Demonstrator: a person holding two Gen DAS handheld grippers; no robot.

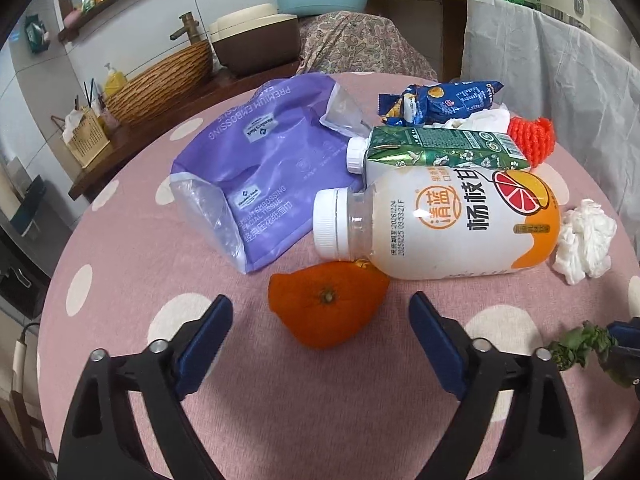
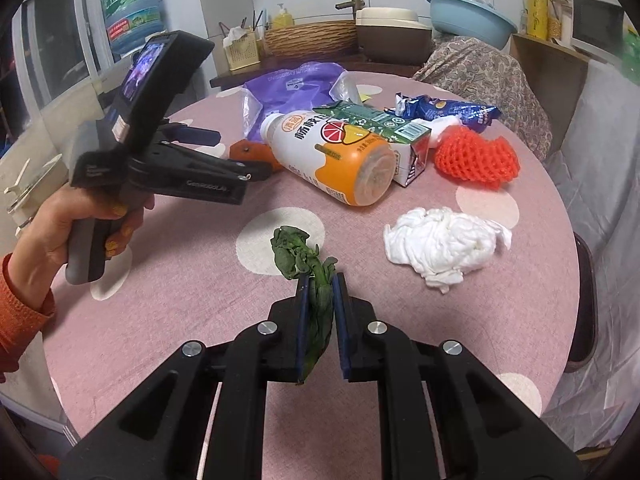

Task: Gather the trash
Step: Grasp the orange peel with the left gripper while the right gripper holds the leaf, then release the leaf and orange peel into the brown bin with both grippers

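Right tongs [image 2: 320, 280] clamped on a wilted green leaf [image 2: 310, 258]: stem pinched between the blue pads [image 2: 303, 320], leaf top sticking out ahead of the tips, lower end hanging below the pads. Leaf is off the counter [image 2: 200, 320], which has a pink cloth with white dots.

Left tongs [image 1: 320, 312] wide open, nothing in them. Orange peel [image 1: 328, 304] sits on the counter between the tips and slightly ahead, touching neither pad as far as I can see. In the right wrist view the left tongs [image 2: 224, 152] are out to the left, held in a hand [image 2: 76, 236], pointing toward the pile.

Rest of the trash, relative to the left tongs:
- drink bottle [image 1: 436, 224] on its side, just beyond the peel, white cap pointing left; peel's far edge touching or tucked under it
- green carton [image 1: 436, 148] behind the bottle, lying flat, up against it
- purple tissue bag [image 1: 264, 168] ahead-left, flattened, partly under the carton's cap end
- blue snack wrapper [image 1: 440, 102] further back, right of the bag
- red foam net [image 1: 532, 136] right of the carton's far end
- crumpled white tissue [image 1: 584, 240] ahead-right, just beside the bottle's base

Relative to the right tongs: the tissue [image 2: 444, 244] is ahead-right and near, the bottle [image 2: 332, 156] ahead and well apart from the tips.
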